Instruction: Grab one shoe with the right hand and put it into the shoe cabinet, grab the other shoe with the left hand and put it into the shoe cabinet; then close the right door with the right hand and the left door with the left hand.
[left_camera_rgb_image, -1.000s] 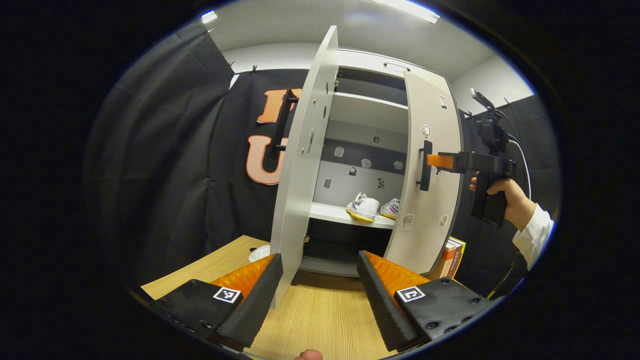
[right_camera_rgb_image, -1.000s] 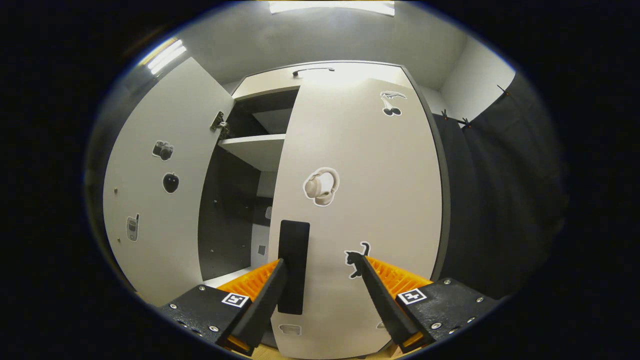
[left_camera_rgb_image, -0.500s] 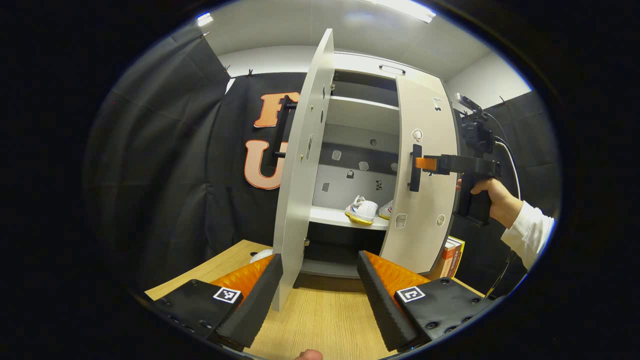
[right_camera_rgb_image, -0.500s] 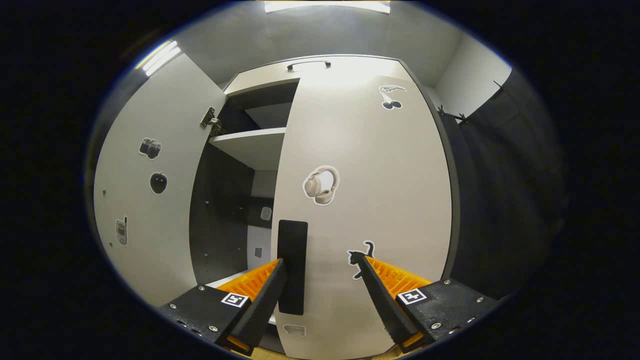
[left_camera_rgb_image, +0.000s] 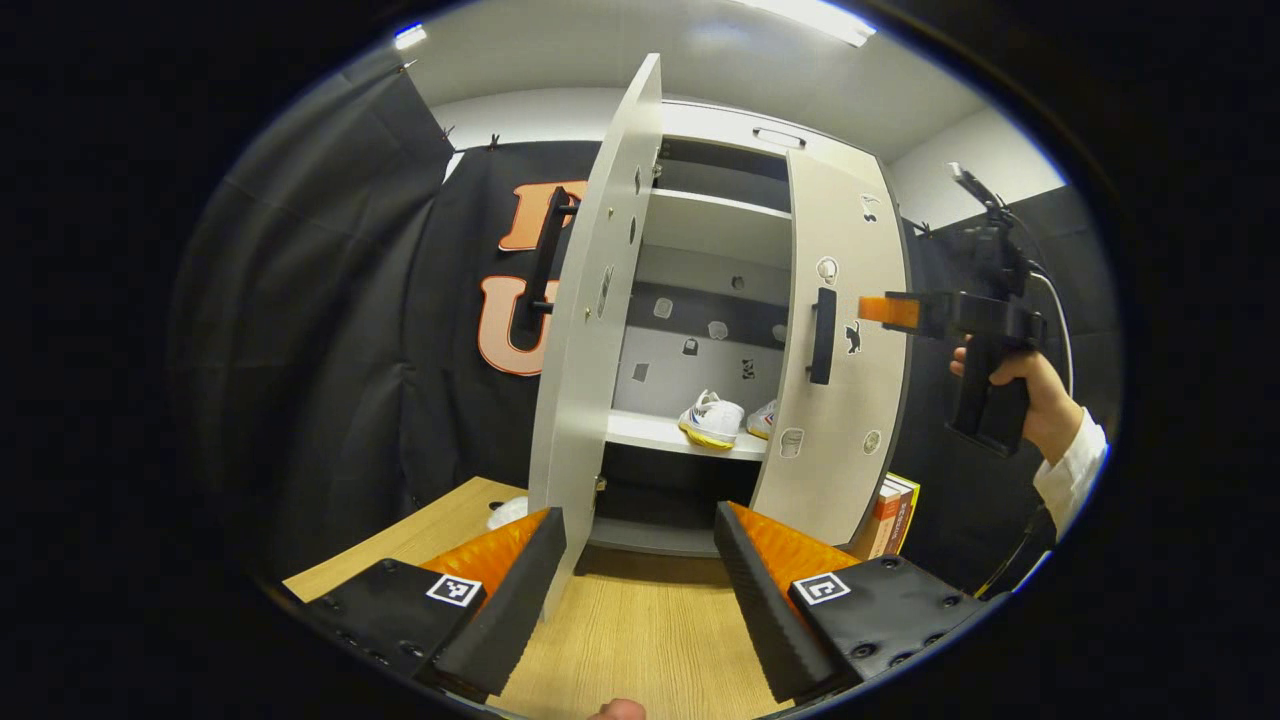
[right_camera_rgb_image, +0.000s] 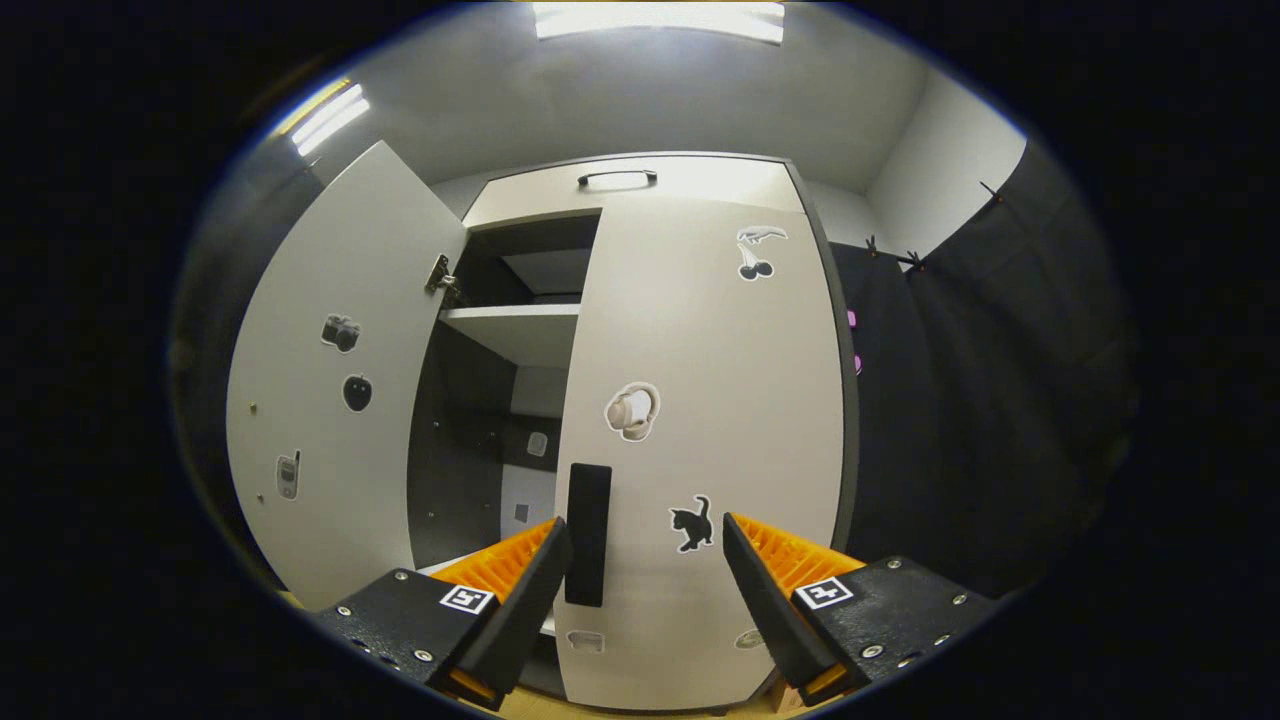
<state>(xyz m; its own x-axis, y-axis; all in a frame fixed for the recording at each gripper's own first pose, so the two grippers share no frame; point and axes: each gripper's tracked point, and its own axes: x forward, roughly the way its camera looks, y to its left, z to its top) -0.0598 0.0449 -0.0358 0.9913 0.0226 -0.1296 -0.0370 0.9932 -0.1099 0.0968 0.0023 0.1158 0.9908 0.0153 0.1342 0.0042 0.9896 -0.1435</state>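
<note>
We are looking across the scene from left to right, and we are judging the task as more than half done. Our left claw (left_camera_rgb_image: 635, 590) is hovering spread and empty over the wooden bench (left_camera_rgb_image: 640, 640), with the bottom edge of the left door (left_camera_rgb_image: 590, 330) standing just between its fingers; that door is standing wide open, so closing it is remaining. Behind it, inside the shoe cabinet (left_camera_rgb_image: 715, 225), both shoes (left_camera_rgb_image: 712, 418) are sitting side by side on the middle shelf, so we are counting the two placing steps as finished. Further right, the right door (left_camera_rgb_image: 845, 360) is standing nearly shut but, as far as we can judge, not fully flush, and the right claw (left_camera_rgb_image: 875, 310) is hanging just off its face, near the dark handle (left_camera_rgb_image: 822, 336), spread and pinching nothing. As for writing, we are finding none we can read: the doors are carrying only picture stickers, such as a cat (right_camera_rgb_image: 690, 524) and headphones (right_camera_rgb_image: 630, 412), and the books (left_camera_rgb_image: 895, 515) beside the cabinet are showing spines too small to make out.
</note>
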